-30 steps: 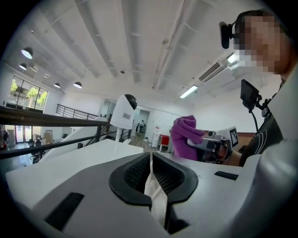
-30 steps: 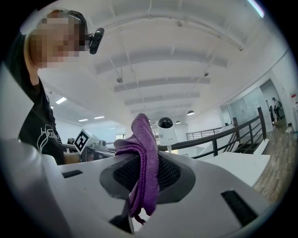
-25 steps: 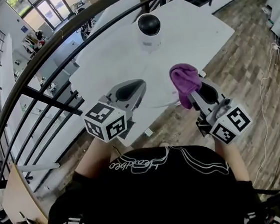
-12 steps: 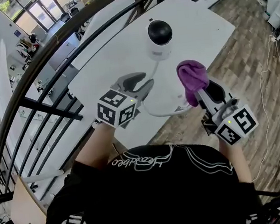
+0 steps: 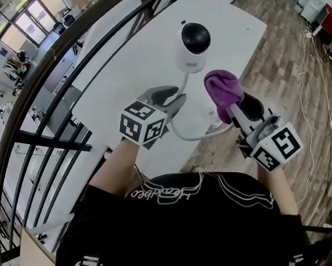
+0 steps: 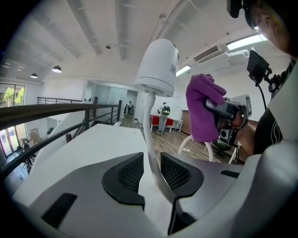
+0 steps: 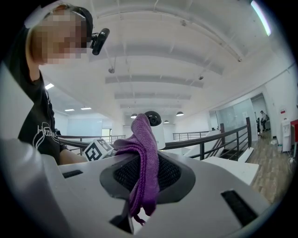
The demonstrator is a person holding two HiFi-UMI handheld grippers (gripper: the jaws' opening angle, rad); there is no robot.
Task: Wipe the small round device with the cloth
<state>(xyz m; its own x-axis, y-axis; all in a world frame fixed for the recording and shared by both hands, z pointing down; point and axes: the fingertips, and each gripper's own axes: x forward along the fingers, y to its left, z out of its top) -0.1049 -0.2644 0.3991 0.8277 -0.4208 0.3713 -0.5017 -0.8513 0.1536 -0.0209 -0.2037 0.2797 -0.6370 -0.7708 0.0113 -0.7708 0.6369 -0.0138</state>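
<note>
- The small round device (image 5: 191, 48), white with a black dome, is sitting on the white table (image 5: 129, 74) in the upper middle of the head view.
- It is showing lower and closer to both grippers than a second ago.
- The purple cloth (image 5: 223, 87) is hanging just beside the device's lower right. It was well short of it before.
- The right gripper (image 5: 235, 105) is clamping that cloth, jaws closed on the bunched fabric.
- The left gripper (image 5: 170, 97) is sitting just below the device. Its jaws were together a second ago, have just been opening, and are now standing wide.
- The device's white cable (image 5: 181, 135) is running between them, unpinched.
- The left gripper view is looking up at the device (image 6: 156, 67). The cable (image 6: 148, 135) is threading the gap in the left gripper (image 6: 151, 160), and the cloth (image 6: 202, 111) is showing at right.
- The right gripper view alone is showing the fabric (image 7: 144, 162) pinned in the right gripper (image 7: 144, 172). The device's dome (image 7: 152, 119) is peeking over it.
- Only the head view is taking in the dark railing (image 5: 57, 64) at left.
</note>
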